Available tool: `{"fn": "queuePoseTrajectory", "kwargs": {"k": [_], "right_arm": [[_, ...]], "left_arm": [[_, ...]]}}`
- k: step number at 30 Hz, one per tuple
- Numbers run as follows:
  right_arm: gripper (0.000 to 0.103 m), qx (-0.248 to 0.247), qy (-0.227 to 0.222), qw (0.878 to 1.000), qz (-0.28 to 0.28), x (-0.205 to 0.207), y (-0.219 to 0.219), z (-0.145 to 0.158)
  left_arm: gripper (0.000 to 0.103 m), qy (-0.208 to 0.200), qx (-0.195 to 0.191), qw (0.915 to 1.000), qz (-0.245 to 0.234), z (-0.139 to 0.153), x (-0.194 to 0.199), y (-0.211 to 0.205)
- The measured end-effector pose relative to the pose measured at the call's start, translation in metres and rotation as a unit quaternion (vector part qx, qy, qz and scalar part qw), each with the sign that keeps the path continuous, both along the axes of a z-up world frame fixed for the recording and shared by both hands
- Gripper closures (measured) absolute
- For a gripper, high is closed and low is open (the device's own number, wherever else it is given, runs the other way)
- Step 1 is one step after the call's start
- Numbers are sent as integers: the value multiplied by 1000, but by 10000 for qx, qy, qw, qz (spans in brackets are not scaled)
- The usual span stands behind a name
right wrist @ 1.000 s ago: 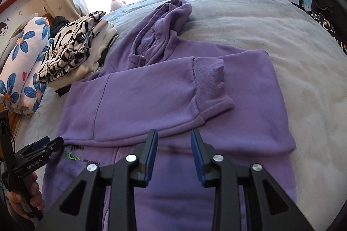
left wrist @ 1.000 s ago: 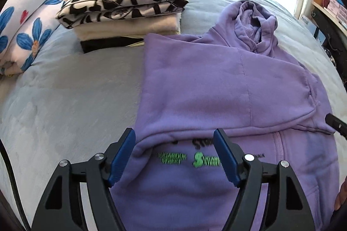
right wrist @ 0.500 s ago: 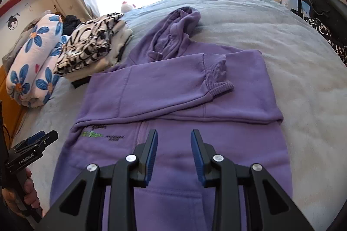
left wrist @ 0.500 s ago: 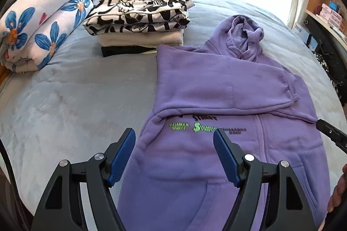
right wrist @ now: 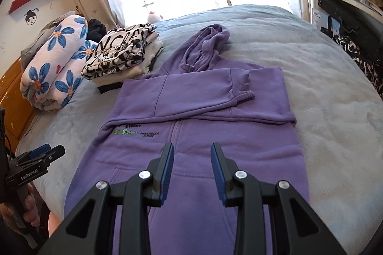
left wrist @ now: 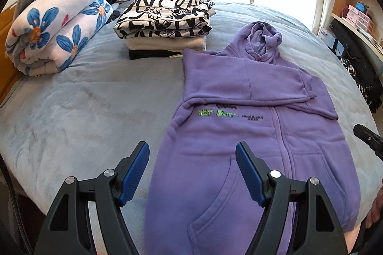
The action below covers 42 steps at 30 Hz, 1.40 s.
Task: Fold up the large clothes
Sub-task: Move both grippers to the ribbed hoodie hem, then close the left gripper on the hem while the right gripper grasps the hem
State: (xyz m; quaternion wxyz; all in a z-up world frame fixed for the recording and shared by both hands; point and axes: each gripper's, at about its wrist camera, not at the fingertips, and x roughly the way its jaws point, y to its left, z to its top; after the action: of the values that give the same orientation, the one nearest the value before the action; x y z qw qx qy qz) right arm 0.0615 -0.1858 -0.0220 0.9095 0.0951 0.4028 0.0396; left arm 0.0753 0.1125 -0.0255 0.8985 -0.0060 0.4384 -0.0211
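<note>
Left wrist: left gripper spread, empty, above purple hoodie; right gripper parted, empty.

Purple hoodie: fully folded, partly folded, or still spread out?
Partly folded. The purple hoodie lies front-up on the bed, both sleeves crossed over the chest, but the body and hood remain flat and unfolded.

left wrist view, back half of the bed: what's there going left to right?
Rolled floral quilt → stack of folded clothes → hood of the purple hoodie → shelf with boxes.
</note>
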Motion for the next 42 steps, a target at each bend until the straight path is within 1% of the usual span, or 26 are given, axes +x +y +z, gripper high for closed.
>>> {"fn": "queuePoseTrajectory", "kwargs": {"k": [1,3,9,13,18,20,24,26,29,32,34,36,38,42], "right_arm": [[69,-10,-6,10000,7,-5,1,0],[61,-53,-18,10000,0,-17,1,-1],[61,-231,101,9996,-119,-49,-5,-8],[61,-374,309,9986,-233,-68,-18,-18],[61,-372,617,9967,-376,-90,-44,-31],[61,-443,716,9956,-407,-100,-52,-37],[61,-530,900,9933,-490,-117,-69,-53],[61,-453,1037,9920,-562,-124,-78,-62],[61,-245,1220,9898,-701,-132,-92,-76],[61,-152,1295,9880,-823,-138,-104,-81],[61,29,1340,9871,-880,-142,-114,-85],[60,288,1410,9859,-855,-144,-120,-90],[60,411,1435,9856,-797,-143,-121,-94],[60,690,1457,9857,-481,-139,-116,-101]], "left_arm": [[30,10,-3,10000,4,0,-4,1],[30,44,6,10000,24,-2,-14,5],[29,175,5,9998,5,-13,-40,19],[28,489,-67,9988,-50,-34,-53,31],[28,965,-190,9950,-158,-65,-66,48],[28,1096,-311,9934,-161,-75,-70,56],[28,1353,-706,9882,-159,-93,-74,72],[28,1426,-797,9863,-221,-99,-74,75],[28,1431,-892,9852,-305,-101,-76,77],[28,1465,-1012,9832,-391,-103,-79,79],[28,1478,-1064,9823,-444,-103,-81,81],[28,1494,-1115,9810,-532,-104,-85,81],[28,1552,-1188,9788,-617,-106,-88,80],[28,1617,-1313,9757,-679,-110,-90,80]]}}
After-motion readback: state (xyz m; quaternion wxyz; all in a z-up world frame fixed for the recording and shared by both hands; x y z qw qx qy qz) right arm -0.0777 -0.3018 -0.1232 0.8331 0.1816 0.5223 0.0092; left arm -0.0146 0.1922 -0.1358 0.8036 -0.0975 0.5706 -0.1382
